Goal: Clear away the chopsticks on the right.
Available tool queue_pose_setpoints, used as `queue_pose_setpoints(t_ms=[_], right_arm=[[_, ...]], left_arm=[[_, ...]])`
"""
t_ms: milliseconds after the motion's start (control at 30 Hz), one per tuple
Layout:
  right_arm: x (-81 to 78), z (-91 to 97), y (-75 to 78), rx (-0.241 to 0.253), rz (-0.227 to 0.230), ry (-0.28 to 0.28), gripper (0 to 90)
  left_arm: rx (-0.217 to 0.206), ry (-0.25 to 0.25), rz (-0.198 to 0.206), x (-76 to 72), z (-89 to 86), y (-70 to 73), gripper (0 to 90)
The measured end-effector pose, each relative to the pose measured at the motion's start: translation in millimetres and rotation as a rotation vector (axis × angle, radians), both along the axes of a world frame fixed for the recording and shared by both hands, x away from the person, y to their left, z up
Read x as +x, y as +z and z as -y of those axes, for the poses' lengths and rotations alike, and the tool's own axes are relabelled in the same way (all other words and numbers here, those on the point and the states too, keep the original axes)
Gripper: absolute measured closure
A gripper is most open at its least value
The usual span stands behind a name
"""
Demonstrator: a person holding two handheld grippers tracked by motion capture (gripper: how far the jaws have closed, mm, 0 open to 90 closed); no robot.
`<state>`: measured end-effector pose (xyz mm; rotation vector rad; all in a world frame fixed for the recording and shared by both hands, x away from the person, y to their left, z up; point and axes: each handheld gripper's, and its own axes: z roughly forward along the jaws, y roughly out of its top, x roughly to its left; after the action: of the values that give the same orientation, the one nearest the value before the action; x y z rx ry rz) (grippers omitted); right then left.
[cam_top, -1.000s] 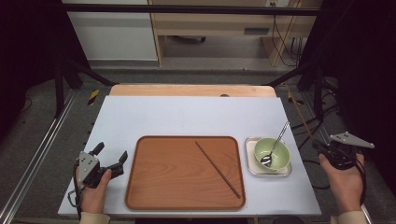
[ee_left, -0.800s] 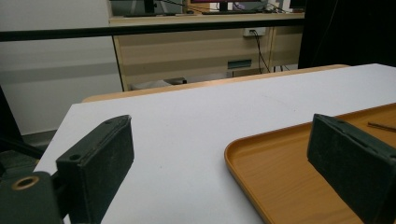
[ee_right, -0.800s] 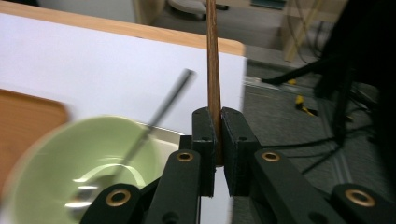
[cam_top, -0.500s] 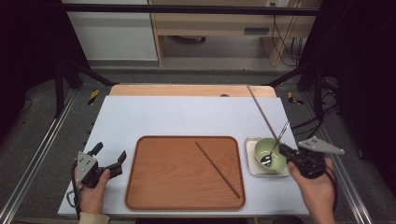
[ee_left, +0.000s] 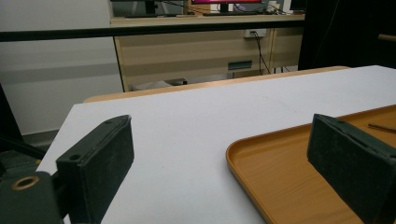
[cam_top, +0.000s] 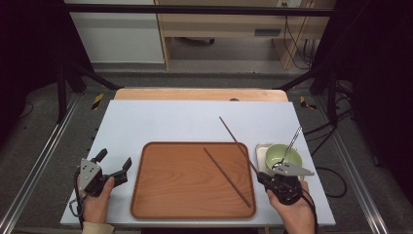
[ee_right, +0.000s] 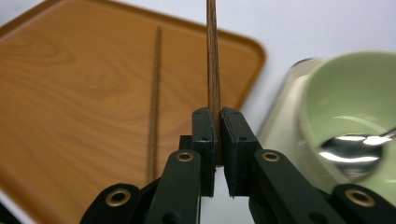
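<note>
A brown wooden tray [cam_top: 180,180] lies in the middle of the white table, and one dark chopstick [cam_top: 228,177] rests slantwise on its right half. My right gripper [cam_top: 261,177] hovers at the tray's right edge, shut on a second chopstick [cam_top: 236,141] that slants away to the far left above the tray. In the right gripper view the pads [ee_right: 204,135] pinch this chopstick [ee_right: 213,65] near its end, with the lying chopstick [ee_right: 154,93] to its left. My left gripper [cam_top: 114,163] rests left of the tray, open and holding nothing [ee_left: 222,140].
A pale green bowl [cam_top: 283,156] with a metal spoon [cam_top: 291,141] in it stands on a small white dish [cam_top: 260,148] just right of the tray, close to my right gripper. The far half of the table [cam_top: 185,122] is bare white board.
My right hand has come left from beyond the table's right edge to the tray's right edge, carrying the chopstick, which now slants lower over the tray. The left gripper has kept still.
</note>
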<state>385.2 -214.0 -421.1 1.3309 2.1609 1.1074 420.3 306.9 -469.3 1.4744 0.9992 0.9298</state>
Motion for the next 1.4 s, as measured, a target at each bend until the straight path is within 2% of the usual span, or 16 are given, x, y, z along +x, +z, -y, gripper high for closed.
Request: queue_pose_setpoints(t_ms=[200,367,500,633,667,700,767,1067,1100,1400], right_arm=[[-7.8,-25.7,-12.8,-0.030,-0.054,0.061,84.6],[-12.4,-39.0,-19.7,-0.059,-0.080,0.103,84.6],[-17.8,-46.9,-26.6,-0.091,-0.106,0.100,84.6],[-22.0,-50.6,-29.9,-0.129,-0.105,0.115,84.6],[-23.6,-52.2,-29.9,-0.124,-0.124,0.104,84.6],[-23.4,-51.7,-31.4,-0.129,-0.118,0.119,84.6],[-24.8,-53.0,-33.1,-0.135,-0.136,0.105,84.6],[-27.7,-52.8,-37.5,-0.171,-0.137,0.106,84.5],[-28.0,-54.1,-37.3,-0.168,-0.149,0.095,84.5],[-26.2,-56.0,-42.4,-0.187,-0.177,0.107,83.1]], left_arm=[[0.003,-0.004,0.001,0.5,1.4,0.5,6.9],[0.006,-0.009,0.001,0.9,2.9,0.3,6.9],[0.005,-0.004,0.002,0.3,0.9,0.1,6.9],[0.001,0.001,0.003,-0.5,-0.6,0.4,6.9],[0.001,0.001,0.004,-0.4,-0.6,0.5,6.9],[0.001,0.000,0.003,-0.1,-0.4,0.5,6.9],[0.003,-0.003,0.002,0.5,0.8,0.4,6.9],[0.005,-0.007,0.003,0.3,1.8,0.6,7.0],[0.006,-0.006,0.003,0.1,1.4,0.7,7.0],[0.007,-0.012,0.003,0.2,2.7,1.0,7.0]])
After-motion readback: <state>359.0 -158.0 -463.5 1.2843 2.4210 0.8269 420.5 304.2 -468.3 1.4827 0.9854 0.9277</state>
